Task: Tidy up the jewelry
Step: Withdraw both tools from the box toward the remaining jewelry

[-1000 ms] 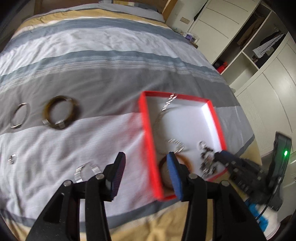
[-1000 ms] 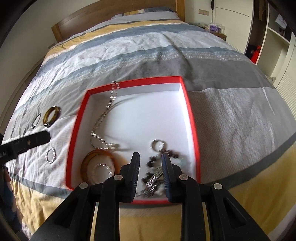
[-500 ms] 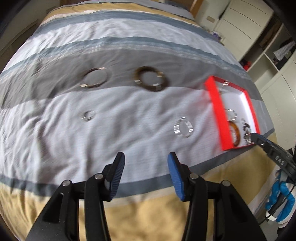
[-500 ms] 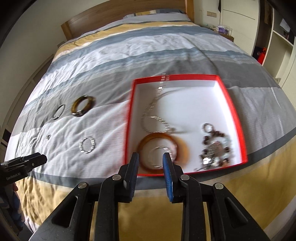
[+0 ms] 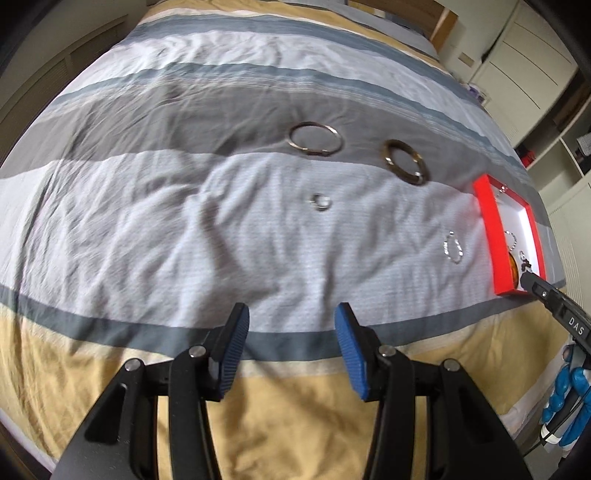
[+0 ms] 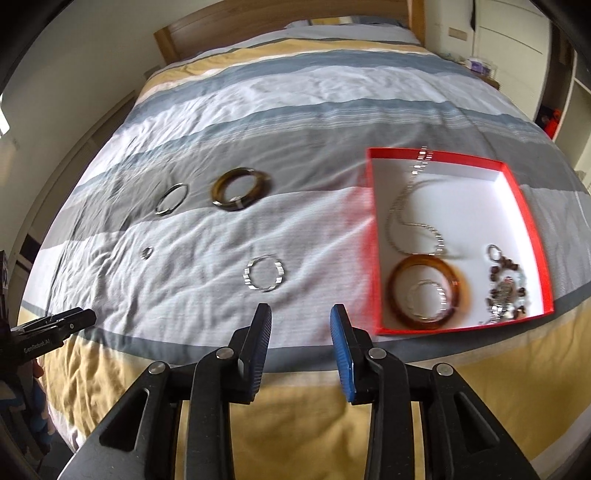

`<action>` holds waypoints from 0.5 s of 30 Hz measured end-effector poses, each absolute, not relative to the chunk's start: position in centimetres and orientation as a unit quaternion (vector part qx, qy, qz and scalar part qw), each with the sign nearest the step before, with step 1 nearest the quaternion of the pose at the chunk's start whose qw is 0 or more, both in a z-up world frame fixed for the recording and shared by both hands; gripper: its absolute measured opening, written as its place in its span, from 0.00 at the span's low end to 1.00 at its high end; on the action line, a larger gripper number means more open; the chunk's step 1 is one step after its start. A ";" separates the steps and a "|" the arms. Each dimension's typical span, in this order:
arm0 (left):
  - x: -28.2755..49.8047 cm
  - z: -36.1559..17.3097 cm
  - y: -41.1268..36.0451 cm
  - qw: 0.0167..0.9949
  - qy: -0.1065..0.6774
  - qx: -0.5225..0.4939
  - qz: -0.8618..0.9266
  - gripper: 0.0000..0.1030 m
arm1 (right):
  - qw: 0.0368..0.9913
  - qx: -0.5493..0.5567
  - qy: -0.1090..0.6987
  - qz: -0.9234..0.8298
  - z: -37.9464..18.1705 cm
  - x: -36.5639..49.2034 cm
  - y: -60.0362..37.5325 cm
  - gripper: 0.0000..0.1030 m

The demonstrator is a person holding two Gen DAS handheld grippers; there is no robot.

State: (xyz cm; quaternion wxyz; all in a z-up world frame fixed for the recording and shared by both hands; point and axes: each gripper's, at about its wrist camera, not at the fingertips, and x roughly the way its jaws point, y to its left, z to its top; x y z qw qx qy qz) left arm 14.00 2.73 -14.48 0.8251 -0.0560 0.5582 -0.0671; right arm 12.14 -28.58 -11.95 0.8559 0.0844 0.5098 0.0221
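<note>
A red box (image 6: 532,221) with a white floor lies on the striped bed; inside are a silver chain (image 6: 408,206), an amber bangle (image 6: 428,291) and a dark bead bracelet (image 6: 506,286). Loose on the cover lie a brown bangle (image 6: 240,188), a thin metal hoop (image 6: 171,198), a small ring (image 6: 147,252) and a silver link bracelet (image 6: 264,275). My right gripper (image 6: 301,339) hovers over the bed's near edge, left of the box, jaws opening with nothing between them. My left gripper (image 5: 291,339) stands open and empty above the near edge, well short of the ring (image 5: 320,201).
The bed's wooden headboard (image 6: 280,33) is at the far end. White wardrobes and open shelves (image 5: 546,85) line the right side. A blue-gloved hand (image 5: 569,391) holds the other gripper's handle at the right edge of the left wrist view.
Both grippers have swung left, away from the red box and towards the loose pieces on the cover. The right gripper's jaws have widened after leaving the bead bracelet in the box.
</note>
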 end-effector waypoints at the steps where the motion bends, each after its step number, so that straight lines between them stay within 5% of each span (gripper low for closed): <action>1: 13.9 -14.6 3.1 0.825 0.558 -0.058 -0.065 0.45 | 0.855 0.083 0.511 0.025 -12.0 12.2 -28.2 0.33; 15: 15.5 -15.1 3.7 0.832 0.545 -0.074 -0.070 0.45 | 0.845 0.073 0.527 0.053 -13.9 13.8 -25.2 0.41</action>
